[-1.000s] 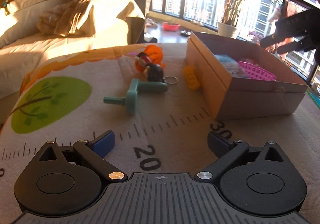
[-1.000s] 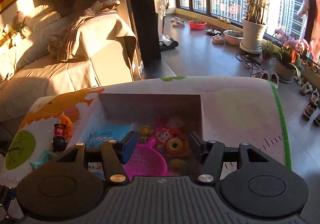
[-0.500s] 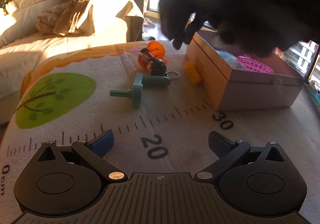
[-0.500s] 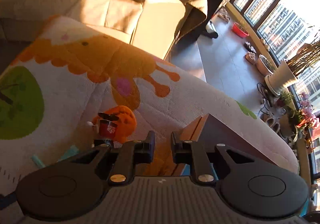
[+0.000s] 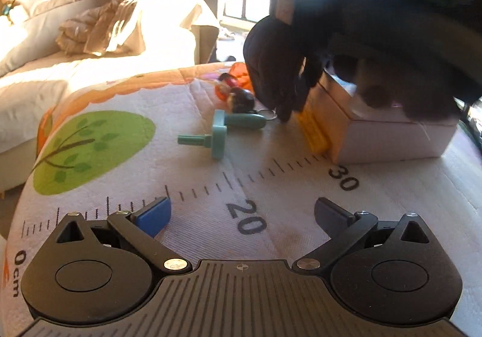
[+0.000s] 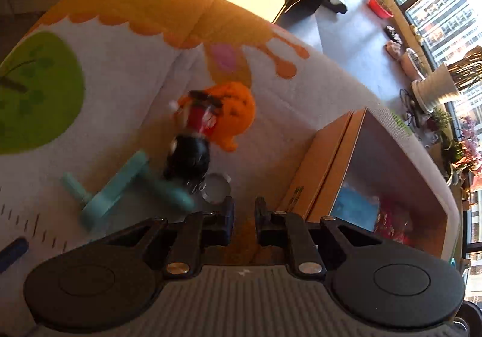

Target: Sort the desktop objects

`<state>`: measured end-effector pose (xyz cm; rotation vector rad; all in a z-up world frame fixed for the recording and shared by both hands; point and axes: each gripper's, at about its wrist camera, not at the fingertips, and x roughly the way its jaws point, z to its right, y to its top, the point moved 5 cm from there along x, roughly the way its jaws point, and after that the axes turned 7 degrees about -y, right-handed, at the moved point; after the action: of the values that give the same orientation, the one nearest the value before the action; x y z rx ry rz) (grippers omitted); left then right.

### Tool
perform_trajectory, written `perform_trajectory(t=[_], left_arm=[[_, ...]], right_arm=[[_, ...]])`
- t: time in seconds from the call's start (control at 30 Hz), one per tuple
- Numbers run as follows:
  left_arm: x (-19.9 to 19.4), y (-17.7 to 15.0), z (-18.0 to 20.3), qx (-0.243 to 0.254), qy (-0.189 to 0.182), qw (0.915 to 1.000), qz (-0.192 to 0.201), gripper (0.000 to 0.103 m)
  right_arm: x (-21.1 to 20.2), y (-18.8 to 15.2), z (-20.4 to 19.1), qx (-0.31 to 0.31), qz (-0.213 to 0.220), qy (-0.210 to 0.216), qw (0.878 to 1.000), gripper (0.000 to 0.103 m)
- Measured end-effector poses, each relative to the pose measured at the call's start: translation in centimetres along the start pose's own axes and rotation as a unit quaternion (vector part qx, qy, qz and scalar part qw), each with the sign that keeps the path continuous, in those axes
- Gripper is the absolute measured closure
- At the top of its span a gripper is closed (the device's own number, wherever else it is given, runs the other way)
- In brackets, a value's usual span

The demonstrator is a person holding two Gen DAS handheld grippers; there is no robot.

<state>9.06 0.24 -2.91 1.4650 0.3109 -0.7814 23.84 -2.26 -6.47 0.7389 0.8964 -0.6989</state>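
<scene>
In the left wrist view my left gripper (image 5: 241, 210) hovers open over the ruler-print mat, with nothing between its fingers. A yellow block (image 5: 311, 132) lies against the open cardboard box (image 5: 391, 138). My right gripper (image 5: 286, 114), held in a dark-gloved hand, points steeply down at the block's far end. In its own view the right gripper (image 6: 244, 207) is shut, and an orange-yellow patch shows through the narrow gap. I cannot see a grip on anything. Close by lie a key ring (image 6: 215, 186), a black-headed figurine (image 6: 192, 144), an orange toy (image 6: 235, 108) and a teal handle toy (image 6: 120, 186).
The box (image 6: 325, 162) holds a blue packet (image 6: 355, 204) and pink toys (image 6: 394, 222). A sofa with a crumpled blanket (image 5: 120, 23) stands behind the mat. Potted plants (image 6: 433, 90) line the window beyond the table's far edge.
My right gripper swung from above the box to the mat on its left, tipped downward, and its jaws closed. The left gripper stayed put and open.
</scene>
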Motion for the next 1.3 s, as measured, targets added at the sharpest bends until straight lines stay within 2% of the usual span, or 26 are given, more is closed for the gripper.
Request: perform_trajectory(t=[0.17,0.23,0.27,0.33,0.37,0.4,0.5,0.63,0.77,0.83,0.87,0.93,0.97,1.0,1.13,1.3], left_arm=[[-0.8,-0.4,1.4,0.027,-0.023,0.9994,-0.001,0.0],[-1.0,-0.5,1.9,0.034,-0.032,0.9989,-0.001,0.0],[-1.0,-0.6,2.1,0.037,-0.034,0.9987,-0.001,0.0],[-0.8,-0.7,2.3,0.04,-0.034,0.9986,-0.004,0.0],[-0.6,-0.7,2.3,0.04,-0.033,0.9987,-0.006,0.0],[-0.4,-0.8,2.2,0.038,-0.032,0.9987,-0.009,0.0],[-0.3,-0.9,2.3,0.032,-0.032,0.9989,-0.012,0.0],[0.0,-1.0,2.2,0.027,-0.034,0.9989,-0.014,0.0],[0.0,-0.8,1.9,0.021,-0.038,0.999,-0.015,0.0],[0.0,-0.7,1.7,0.018,-0.037,0.999,-0.014,0.0],[-0.1,-0.7,1.5,0.016,-0.036,0.9991,-0.013,0.0],[-0.1,-0.6,1.3,0.012,-0.032,0.9994,-0.01,0.0],[-0.1,-0.5,1.1,0.01,-0.028,0.9995,-0.009,0.0],[-0.1,-0.5,1.0,0.008,-0.025,0.9996,-0.008,0.0],[-0.1,-0.6,1.2,0.017,-0.017,0.9997,-0.009,0.0],[-1.1,-1.5,1.3,0.022,-0.012,0.9995,-0.022,0.0]], right_arm=[[-3.2,-5.0,-2.3,-0.037,-0.03,0.063,0.997,0.09],[-4.4,-5.9,-2.1,-0.036,-0.027,0.072,0.996,0.09],[-5.1,-5.7,-1.6,-0.029,-0.011,0.076,0.997,0.084],[-6.7,-4.3,-0.1,0.0,0.045,0.07,0.997,0.054],[-7.3,-3.4,0.9,0.024,0.078,0.066,0.995,0.031],[-7.7,-2.3,1.8,0.048,0.107,0.064,0.991,0.028],[-6.7,1.0,3.8,0.11,0.137,0.074,0.982,0.028],[-3.0,4.6,4.9,0.172,0.125,0.098,0.972,0.028],[0.6,6.4,4.8,0.188,0.111,0.112,0.97,0.026],[1.5,6.6,4.3,0.176,0.117,0.098,0.972,0.026],[1.6,6.6,4.0,0.167,0.113,0.096,0.975,0.027],[1.6,5.9,3.5,0.159,0.116,0.094,0.976,0.036],[1.3,5.7,3.3,0.149,0.116,0.106,0.976,0.054],[1.2,5.3,2.9,0.145,0.108,0.122,0.976,0.054],[0.0,3.2,2.1,0.137,0.107,0.14,0.975,0.054],[-2.1,-0.9,1.1,0.13,0.102,0.184,0.969,0.059]])
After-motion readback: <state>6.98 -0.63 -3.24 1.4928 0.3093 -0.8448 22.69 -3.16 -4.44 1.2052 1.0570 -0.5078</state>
